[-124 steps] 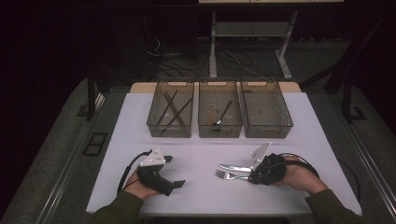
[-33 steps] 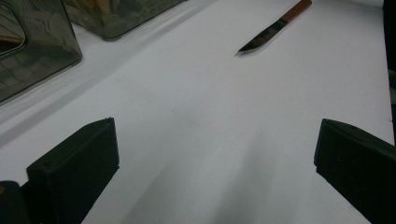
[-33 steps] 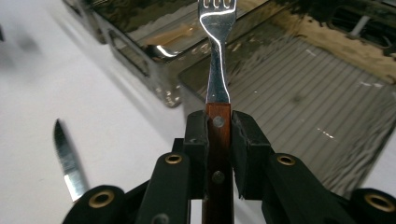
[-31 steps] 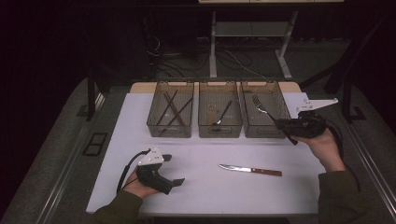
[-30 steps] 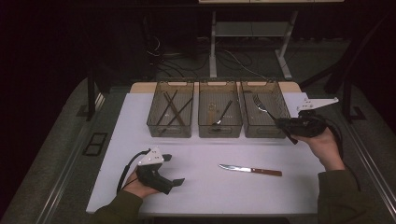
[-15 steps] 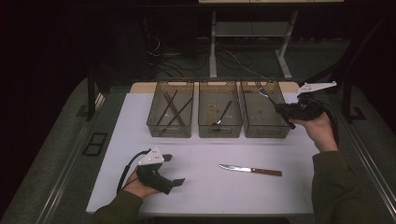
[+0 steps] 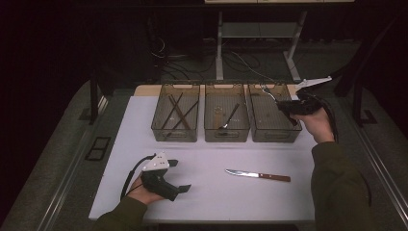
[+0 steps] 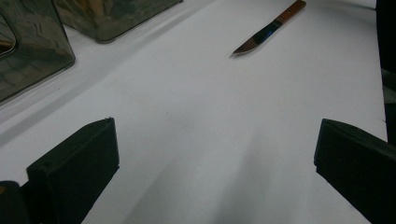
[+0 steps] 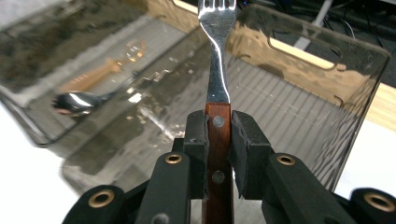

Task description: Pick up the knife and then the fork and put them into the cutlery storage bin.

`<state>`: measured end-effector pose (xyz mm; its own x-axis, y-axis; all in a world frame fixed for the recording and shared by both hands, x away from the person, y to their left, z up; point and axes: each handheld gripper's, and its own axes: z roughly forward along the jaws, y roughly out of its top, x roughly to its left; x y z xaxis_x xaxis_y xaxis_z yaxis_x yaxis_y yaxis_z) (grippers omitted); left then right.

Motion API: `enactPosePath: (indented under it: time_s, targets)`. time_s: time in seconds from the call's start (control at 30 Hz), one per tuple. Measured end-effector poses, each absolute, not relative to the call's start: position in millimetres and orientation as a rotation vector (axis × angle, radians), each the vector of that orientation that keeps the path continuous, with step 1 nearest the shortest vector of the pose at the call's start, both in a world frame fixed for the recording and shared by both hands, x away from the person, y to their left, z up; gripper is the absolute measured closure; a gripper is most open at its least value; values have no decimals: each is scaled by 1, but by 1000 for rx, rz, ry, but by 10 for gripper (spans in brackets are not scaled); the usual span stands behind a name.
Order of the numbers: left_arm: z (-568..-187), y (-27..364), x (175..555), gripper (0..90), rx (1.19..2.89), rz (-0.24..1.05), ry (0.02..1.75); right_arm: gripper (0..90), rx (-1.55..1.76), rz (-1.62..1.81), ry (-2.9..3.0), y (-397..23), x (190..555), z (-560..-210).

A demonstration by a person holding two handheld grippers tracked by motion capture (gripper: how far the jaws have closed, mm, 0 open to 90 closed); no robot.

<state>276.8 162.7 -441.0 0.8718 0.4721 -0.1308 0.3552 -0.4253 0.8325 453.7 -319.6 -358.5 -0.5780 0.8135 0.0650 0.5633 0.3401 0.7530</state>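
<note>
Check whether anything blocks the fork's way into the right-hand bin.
Nothing visible does. The right gripper, shut on the fork by its wooden handle, holds it over the right-hand bin, whose open top and floor look bare. The spoon lies in the middle bin.

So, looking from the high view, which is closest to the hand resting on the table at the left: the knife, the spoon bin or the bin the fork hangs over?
From the left gripper:
1. Knife, lying on the white table to its right.
2. Middle bin holding the spoon, farther back.
3. Right bin, far right, where the right gripper holds the fork.
</note>
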Motion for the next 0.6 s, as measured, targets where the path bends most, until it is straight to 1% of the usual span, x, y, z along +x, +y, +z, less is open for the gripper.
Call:
enactPosePath:
  time_s: [0.27, 0.6]
  targets:
    - [-441, 163, 277, 0, 2054, 147, 597, 772, 1253, 1005, 2328, -315, 463, -378]
    - [-441, 162, 276, 0, 2057, 142, 597, 770, 1261, 886, 2384, -312, 462, -393]
